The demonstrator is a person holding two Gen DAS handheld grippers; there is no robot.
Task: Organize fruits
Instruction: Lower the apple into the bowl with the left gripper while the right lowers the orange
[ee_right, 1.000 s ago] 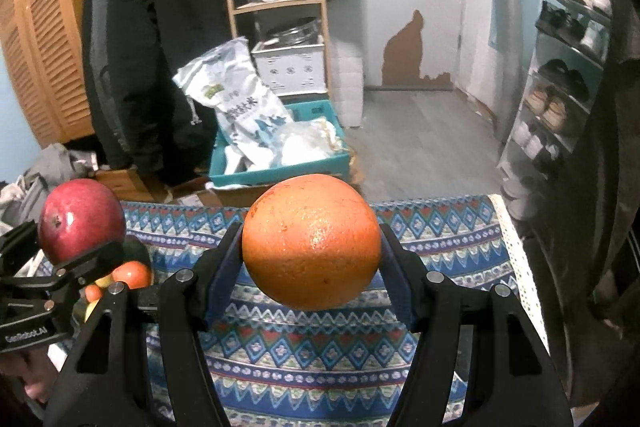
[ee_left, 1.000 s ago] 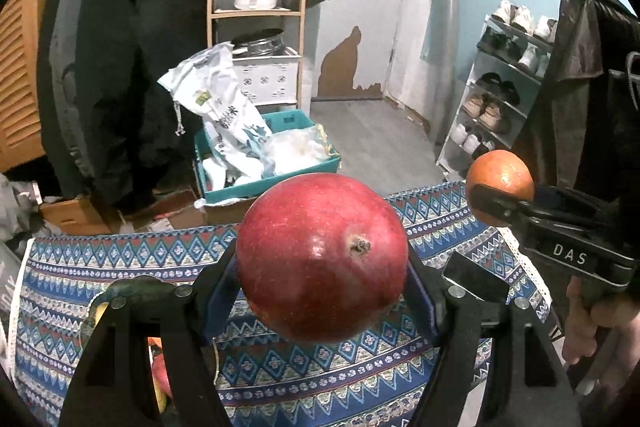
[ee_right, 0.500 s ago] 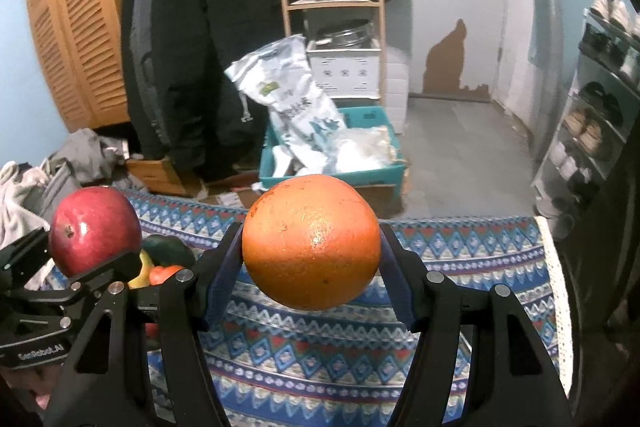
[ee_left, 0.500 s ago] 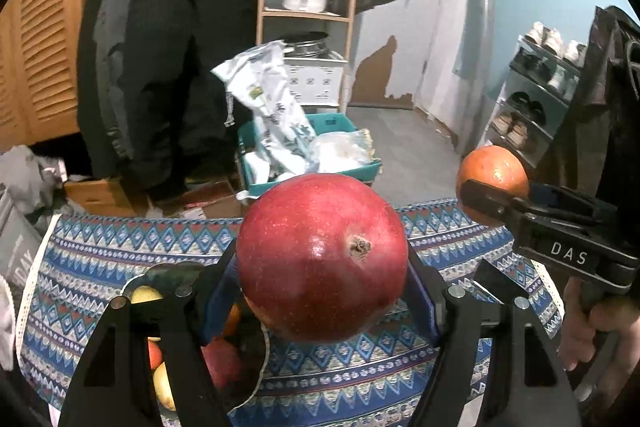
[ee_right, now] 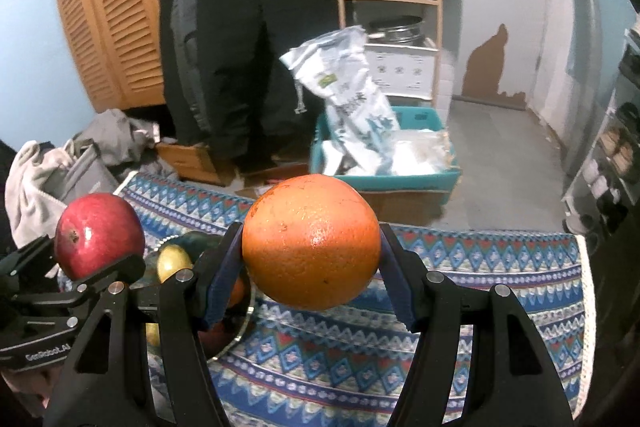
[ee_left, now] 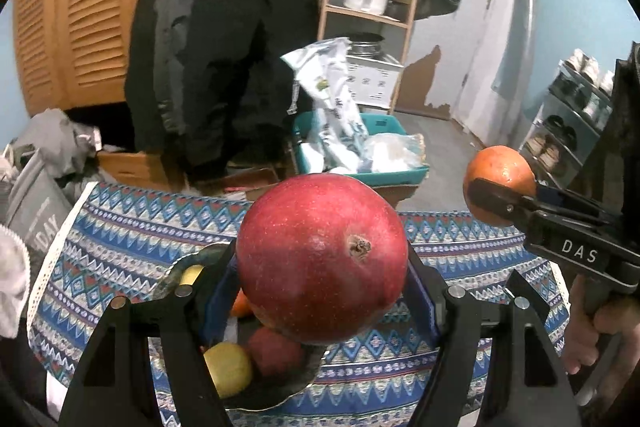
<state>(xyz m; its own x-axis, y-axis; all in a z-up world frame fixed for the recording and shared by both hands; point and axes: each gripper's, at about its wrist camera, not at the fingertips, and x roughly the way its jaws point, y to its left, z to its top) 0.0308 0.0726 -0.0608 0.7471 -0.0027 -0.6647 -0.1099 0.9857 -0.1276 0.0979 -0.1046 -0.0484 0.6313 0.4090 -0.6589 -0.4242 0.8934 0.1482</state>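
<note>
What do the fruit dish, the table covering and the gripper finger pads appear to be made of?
Fruit dish: dark, glossy, wavy rim with bright glints, probably glazed ceramic or metal; cannot tell which.
Table covering: woven or printed cloth, matte, geometric blue pattern with a white lacy edge.
Finger pads: blue, matte, probably soft rubber or foam, pressed against the orange; the arms behind look like black plastic.

Readable: "DAS" in white on the black body of the right gripper (ee_left: pixel 500 193); "GenRobot.AI" on the left gripper (ee_right: pixel 100 269) body; partial "DAY" on the grey bag (ee_left: pixel 38 215) left of the patterned cloth (ee_left: pixel 120 227).
</note>
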